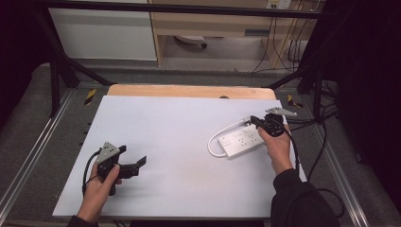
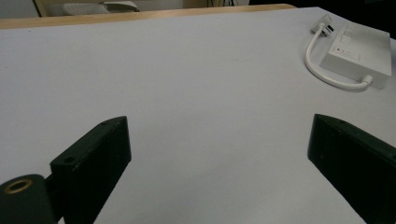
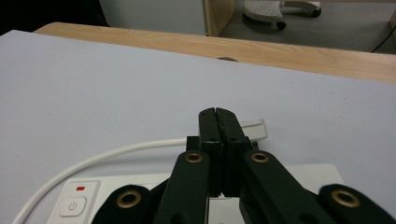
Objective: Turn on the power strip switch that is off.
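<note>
A white power strip (image 1: 241, 141) lies on the right part of the white board (image 1: 165, 132), with its short white cable (image 1: 215, 142) looped back to a plug (image 1: 246, 121) at its far end. My right gripper (image 1: 257, 122) hovers over the strip's far end. Its jaws are shut flat together with nothing between them (image 3: 218, 114), and the plug (image 3: 256, 129) lies just beyond the tips. The strip's power button (image 3: 72, 205) and cable (image 3: 107, 156) sit to the lower left. My left gripper (image 1: 133, 155) rests at the board's left front, wide open (image 2: 218, 122) and pointing toward the strip (image 2: 359, 49).
A wooden table edge (image 1: 189, 91) shows past the board's far side. Black frame bars and cables (image 1: 312, 118) stand to the right. A cabinet and a chair base (image 3: 275, 9) stand beyond the table.
</note>
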Available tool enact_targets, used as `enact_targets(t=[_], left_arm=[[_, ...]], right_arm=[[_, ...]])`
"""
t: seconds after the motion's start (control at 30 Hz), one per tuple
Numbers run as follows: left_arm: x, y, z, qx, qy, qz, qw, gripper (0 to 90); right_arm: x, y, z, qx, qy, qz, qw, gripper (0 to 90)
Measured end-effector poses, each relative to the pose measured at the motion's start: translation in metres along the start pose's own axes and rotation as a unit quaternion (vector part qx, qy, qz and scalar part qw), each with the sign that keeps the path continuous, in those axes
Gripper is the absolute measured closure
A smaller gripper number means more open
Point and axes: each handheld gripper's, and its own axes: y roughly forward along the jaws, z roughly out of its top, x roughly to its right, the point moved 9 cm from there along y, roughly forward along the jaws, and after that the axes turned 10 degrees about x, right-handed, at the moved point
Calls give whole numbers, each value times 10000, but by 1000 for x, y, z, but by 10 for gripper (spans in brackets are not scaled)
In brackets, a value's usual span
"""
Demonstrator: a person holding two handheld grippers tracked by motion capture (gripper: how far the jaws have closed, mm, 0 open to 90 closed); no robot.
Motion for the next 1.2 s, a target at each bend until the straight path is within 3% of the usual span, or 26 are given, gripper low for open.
enact_targets(t=[0.53,1.2], left_arm=[[1,0,-1,-25,73,11,10000,59],[2,1,-4,-131,206,13,9997,59]], right_arm=[[-11,8,-13,-192,-130,87,9997,900],[-9,7,-31,-88,42,15,10000,900]])
